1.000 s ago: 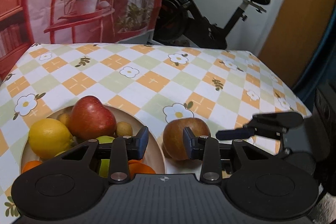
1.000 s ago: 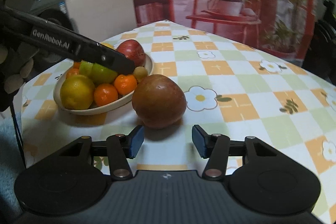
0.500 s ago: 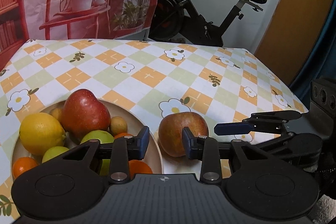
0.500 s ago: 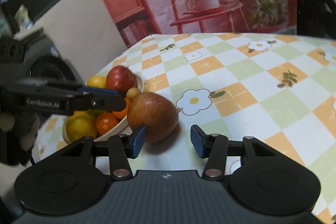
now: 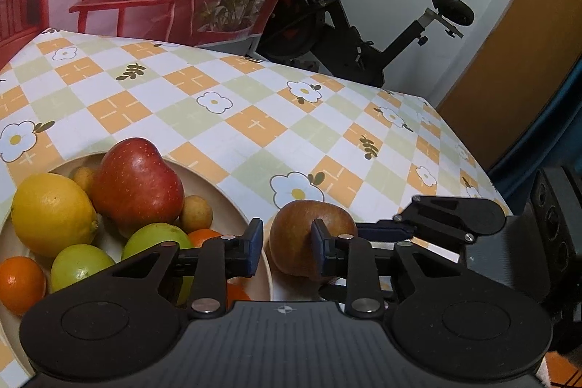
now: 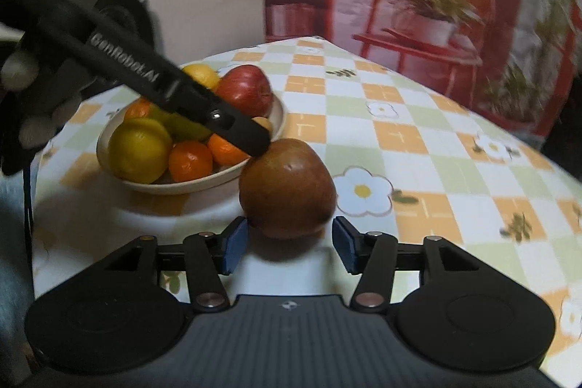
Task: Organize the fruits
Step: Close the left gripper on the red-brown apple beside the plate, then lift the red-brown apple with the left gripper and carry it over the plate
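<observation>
The right gripper (image 6: 287, 248) sits low over the checked tablecloth (image 6: 418, 140) with its blue pads spread, and its jaws are opening; the brown apple (image 6: 287, 186) stands just ahead of them, its near side entering the gap, neither pad pressing on it. The left gripper (image 5: 285, 244) is closed to its narrowest and holds nothing. From its own camera the same apple lies just beyond its right finger, and the bowl (image 5: 232, 195) of fruit is to the left and under its left finger. In the right wrist view one left finger (image 6: 232, 130) reaches across the bowl and its tip looks to rest at the apple's top edge, on the bowl side.

The apple is probably firm and fairly heavy for its size, with smooth, rounded skin that could slip or roll under a glancing squeeze, and it may bruise if pinched hard. The soundest hold would be across its widest part, pads on opposite flanks, low enough that it cannot squirt upward.

The bowl, beyond and left of the right gripper, already holds a red apple (image 6: 249, 86), a lemon (image 6: 140, 150), oranges and green fruit, so free room looks scarce.
</observation>
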